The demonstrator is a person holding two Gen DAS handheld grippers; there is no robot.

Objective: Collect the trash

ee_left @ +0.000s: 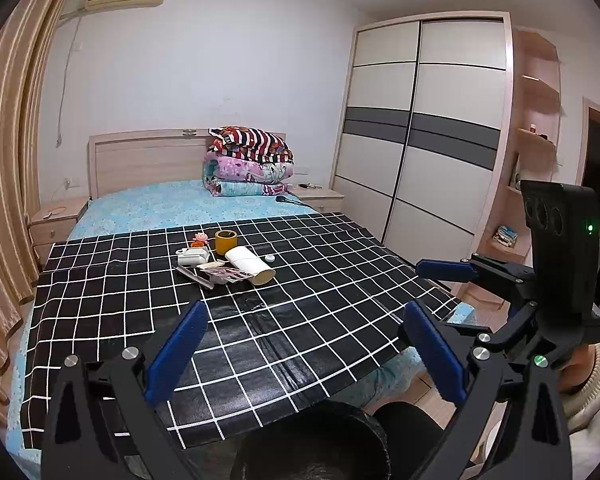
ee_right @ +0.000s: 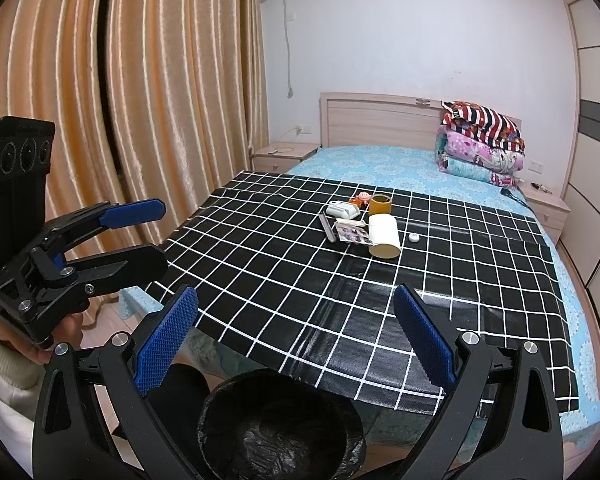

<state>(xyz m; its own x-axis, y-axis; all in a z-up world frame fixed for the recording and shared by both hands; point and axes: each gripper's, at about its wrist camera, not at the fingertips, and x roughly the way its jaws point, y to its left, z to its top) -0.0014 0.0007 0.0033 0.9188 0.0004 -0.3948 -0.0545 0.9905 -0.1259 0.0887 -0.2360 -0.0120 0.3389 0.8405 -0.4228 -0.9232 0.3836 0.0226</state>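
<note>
Toward the middle of both views, on the black checked cloth (ee_right: 340, 300) spread over the bed, sits a small heap of things well apart from both grippers: a white paper roll (ee_right: 384, 236) lying on its side with its open cardboard end facing the near edge, a flat printed wrapper (ee_right: 354, 235) touching it on the left, a thin grey strip (ee_right: 327, 227), a white box (ee_right: 342, 210), a roll of yellow tape (ee_right: 381, 204), a small white cap (ee_right: 413, 237) just right of the paper roll, and a little pink toy (ee_right: 363, 197) behind. At the bottom centre waits a bin lined with a black bag (ee_right: 280, 432), close under the cloth's near edge. The left gripper (ee_left: 304, 354) and the right gripper (ee_right: 296, 340) both hang with fingers spread wide, holding nothing. The paper roll looks light and somewhat crushable, so a gentle pinch across its middle would likely serve. The wrapper seems thin, limp and slippery; taking it by a raised edge looks best. The cap is tiny and may skid on the glossy cloth
</note>
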